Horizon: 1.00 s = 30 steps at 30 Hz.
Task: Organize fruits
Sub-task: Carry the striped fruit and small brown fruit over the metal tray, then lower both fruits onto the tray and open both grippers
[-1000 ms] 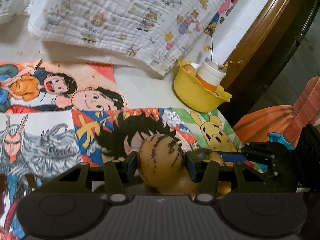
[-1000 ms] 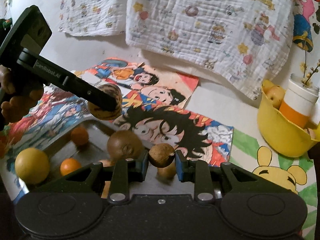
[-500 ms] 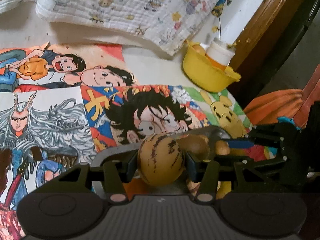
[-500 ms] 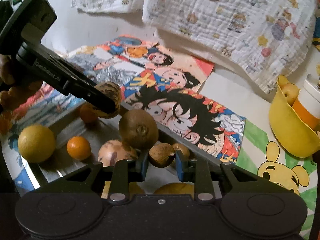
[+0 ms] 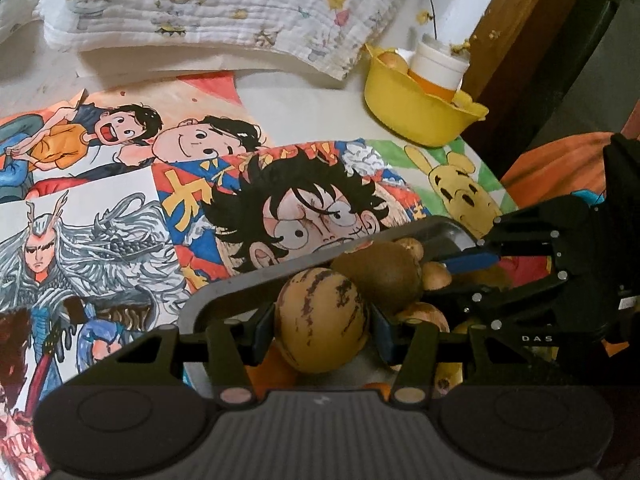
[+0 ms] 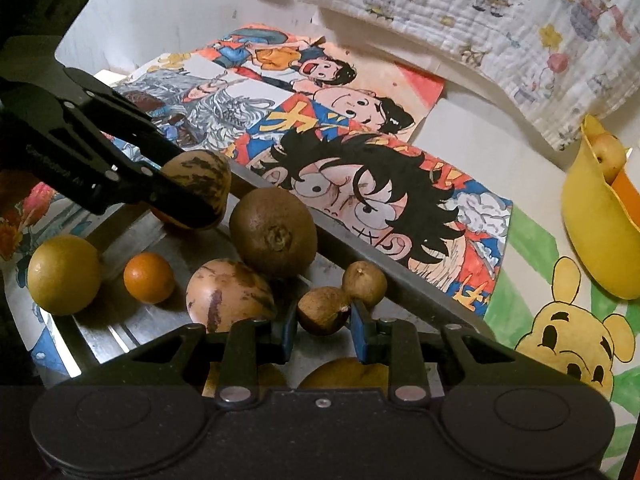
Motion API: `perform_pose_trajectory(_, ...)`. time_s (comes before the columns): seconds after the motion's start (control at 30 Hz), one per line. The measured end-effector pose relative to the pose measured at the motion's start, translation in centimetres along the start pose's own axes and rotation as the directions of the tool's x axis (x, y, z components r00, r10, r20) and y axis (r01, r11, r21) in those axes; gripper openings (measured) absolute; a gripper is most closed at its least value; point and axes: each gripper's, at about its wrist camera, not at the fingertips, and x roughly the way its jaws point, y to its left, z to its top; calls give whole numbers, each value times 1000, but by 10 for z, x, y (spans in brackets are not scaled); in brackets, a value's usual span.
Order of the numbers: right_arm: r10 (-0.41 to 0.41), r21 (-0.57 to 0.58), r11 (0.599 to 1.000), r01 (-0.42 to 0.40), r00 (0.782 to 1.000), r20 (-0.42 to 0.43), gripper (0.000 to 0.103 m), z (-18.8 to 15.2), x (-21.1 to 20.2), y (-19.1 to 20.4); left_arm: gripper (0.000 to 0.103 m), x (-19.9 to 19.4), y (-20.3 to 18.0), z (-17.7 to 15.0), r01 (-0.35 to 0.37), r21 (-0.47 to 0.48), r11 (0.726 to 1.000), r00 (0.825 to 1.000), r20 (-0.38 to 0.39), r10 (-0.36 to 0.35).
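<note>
Both tongs have dropped toward the tray [image 6: 404, 280] since a second ago. Right tongs [image 6: 322, 330] grip a small brown fruit [image 6: 320, 312] just above it; left tongs [image 5: 322, 330] clench a striped melon [image 5: 322, 320] over the tray, beside a kiwi [image 6: 274, 234]. A yellow bowl [image 6: 592, 240] sits farther right.

Brown-streaked tan fruit [image 5: 322, 320] held above metal tray [image 6: 400, 280].

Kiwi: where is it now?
Right wrist view, centre-left: the kiwi sits in the metal tray, against the far rim, beside the striped fruit held by the left tongs.
</note>
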Motion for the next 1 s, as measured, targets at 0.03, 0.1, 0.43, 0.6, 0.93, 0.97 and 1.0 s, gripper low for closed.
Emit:
perform_pose_trajectory(0.03, 0, -1, 1000, 0, 1000, -4, 30, 0, 1, 0, 55, 1, -1, 1, -5, 2, 1000, 1000, -6, 5)
perform_pose_trajectory(0.1, 4, 1, 1000, -4, 1000, -7, 31, 1, 2, 0, 55, 1, -4, 2, -17, 12, 1000, 1000, -18, 17)
perform_pose_trajectory(0.43, 14, 11, 1000, -14, 1000, -14, 31, 2, 5, -2, 55, 8, -9, 6, -12, 23, 1000, 998, -67, 14)
perform_pose_trajectory(0.6, 14, 11, 1000, -13, 1000, -13, 31, 2, 5, -1, 55, 10, -8, 7, -9, 15, 1000, 997, -72, 10)
perform_pose_trajectory(0.93, 12, 11, 1000, -12, 1000, -10, 34, 2, 5, 0, 56, 12, -6, 7, -19, 7, 1000, 997, -75, 19)
perform_pose_trajectory(0.97, 12, 11, 1000, -12, 1000, -9, 35, 2, 5, 0, 56, 12, -5, 7, -21, 6, 1000, 997, -75, 21)
perform_pose_trajectory(1.0, 12, 12, 1000, -12, 1000, -9, 35, 2, 5, -1, 56, 12, -5, 7, -23, 4, 1000, 997, -75, 23)
